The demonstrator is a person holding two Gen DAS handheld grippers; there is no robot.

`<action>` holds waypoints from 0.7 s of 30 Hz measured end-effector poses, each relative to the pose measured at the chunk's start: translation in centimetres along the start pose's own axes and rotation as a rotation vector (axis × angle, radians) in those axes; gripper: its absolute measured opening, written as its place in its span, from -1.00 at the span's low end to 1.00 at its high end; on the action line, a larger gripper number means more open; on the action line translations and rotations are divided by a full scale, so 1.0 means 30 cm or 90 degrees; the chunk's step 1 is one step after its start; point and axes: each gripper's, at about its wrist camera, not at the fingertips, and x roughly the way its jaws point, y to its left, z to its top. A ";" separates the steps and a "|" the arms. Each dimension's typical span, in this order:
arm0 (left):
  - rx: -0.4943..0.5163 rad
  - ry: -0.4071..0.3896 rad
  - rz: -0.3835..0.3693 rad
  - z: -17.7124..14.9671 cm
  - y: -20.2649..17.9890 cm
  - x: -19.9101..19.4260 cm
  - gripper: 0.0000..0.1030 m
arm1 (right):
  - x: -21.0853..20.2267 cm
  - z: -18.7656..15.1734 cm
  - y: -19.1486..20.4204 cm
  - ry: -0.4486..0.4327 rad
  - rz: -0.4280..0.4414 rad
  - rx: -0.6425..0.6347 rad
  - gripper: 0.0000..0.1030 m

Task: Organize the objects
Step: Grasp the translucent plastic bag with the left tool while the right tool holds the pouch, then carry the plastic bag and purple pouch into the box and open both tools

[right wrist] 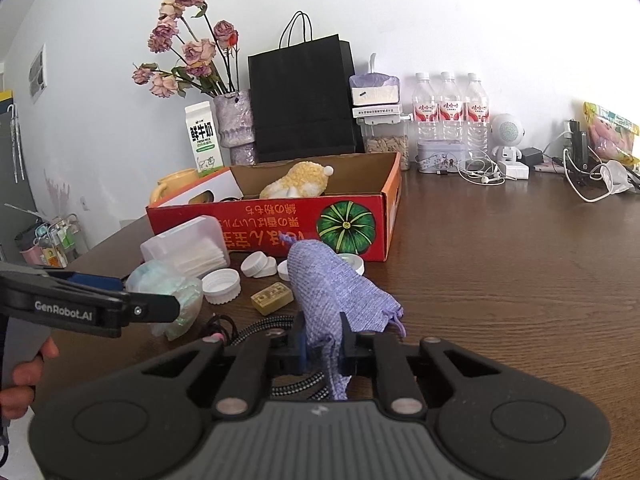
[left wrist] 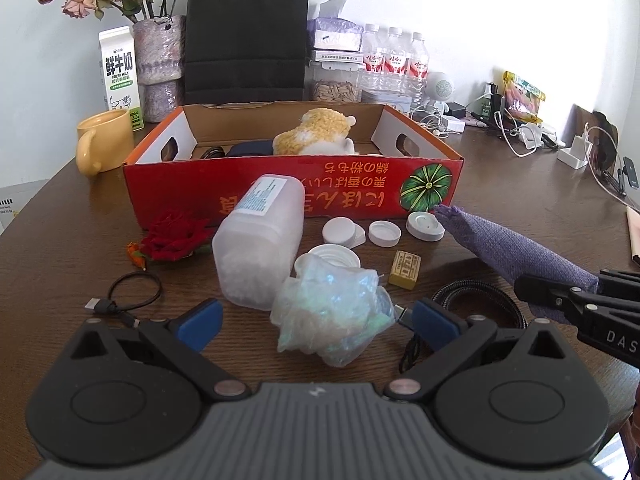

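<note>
My right gripper (right wrist: pixel 324 344) is shut on a purple woven cloth pouch (right wrist: pixel 332 288), whose far end points toward the red cardboard box (left wrist: pixel 288 188). My left gripper (left wrist: pixel 318 320) stands open low over the table, with a crumpled iridescent plastic bag (left wrist: pixel 336 316) between its blue pads (left wrist: pixel 200 320), which do not press it. A plush toy (left wrist: pixel 316 132) and dark items lie inside the box. In front of it lie a translucent plastic container (left wrist: pixel 260 240) on its side, several white lids (left wrist: pixel 384 233), a small yellow block (left wrist: pixel 406 270) and a red rose (left wrist: pixel 172 236).
A black USB cable (left wrist: pixel 128 292) lies front left and a braided cable (left wrist: pixel 476 296) front right. A yellow mug (left wrist: pixel 104 140), milk carton (left wrist: pixel 120 76), flower vase, black paper bag (left wrist: pixel 246 36) and water bottles (left wrist: pixel 394 60) line the back. Chargers and wires crowd the right.
</note>
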 end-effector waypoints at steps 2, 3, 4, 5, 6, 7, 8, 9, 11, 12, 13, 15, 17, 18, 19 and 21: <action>0.002 0.002 0.005 0.004 -0.005 0.011 1.00 | 0.002 -0.002 0.002 0.001 0.001 -0.002 -0.77; 0.003 0.002 0.005 0.005 -0.006 0.015 1.00 | 0.003 -0.002 0.004 0.001 0.002 -0.004 -0.77; 0.002 0.001 0.006 0.006 -0.007 0.018 0.98 | 0.004 -0.003 0.007 0.002 0.002 -0.005 -0.77; 0.003 0.001 0.007 0.007 -0.008 0.022 0.91 | 0.005 -0.003 0.009 0.002 0.002 -0.007 -0.77; 0.004 0.002 0.006 0.007 -0.009 0.024 0.80 | 0.006 -0.004 0.011 0.003 0.003 -0.008 -0.77; 0.003 0.005 0.005 0.007 -0.008 0.028 0.75 | 0.008 -0.004 0.011 0.003 0.003 -0.009 -0.77; 0.002 0.007 0.003 0.006 -0.007 0.031 0.57 | 0.008 -0.005 0.014 0.003 0.004 -0.010 -0.77; -0.001 0.012 0.000 0.005 -0.006 0.035 0.31 | 0.007 -0.005 0.014 0.003 0.004 -0.010 -0.77; -0.007 0.018 -0.010 0.002 0.001 0.041 0.06 | 0.007 -0.006 0.015 0.002 0.003 -0.012 -0.77; -0.007 0.015 -0.009 0.000 0.002 0.040 -0.03 | 0.007 -0.005 0.017 0.002 0.002 -0.012 -0.77; -0.004 0.013 -0.008 -0.001 0.003 0.036 -0.06 | 0.006 -0.005 0.017 0.002 0.002 -0.013 -0.77; -0.004 0.009 -0.012 -0.002 0.006 0.027 -0.10 | 0.005 -0.004 0.021 0.001 0.001 -0.015 -0.77; -0.002 0.005 -0.012 -0.003 0.007 0.017 -0.11 | 0.004 -0.003 0.021 0.000 -0.001 -0.017 -0.77; -0.001 0.003 -0.012 -0.003 0.008 0.012 -0.12 | 0.002 -0.002 0.023 0.000 -0.001 -0.018 -0.77; 0.000 0.002 -0.013 -0.003 0.008 0.007 -0.12 | 0.002 -0.001 0.025 -0.001 -0.002 -0.018 -0.77; 0.001 -0.002 -0.014 -0.003 0.009 -0.005 -0.12 | -0.002 0.000 0.030 -0.003 -0.002 -0.022 -0.77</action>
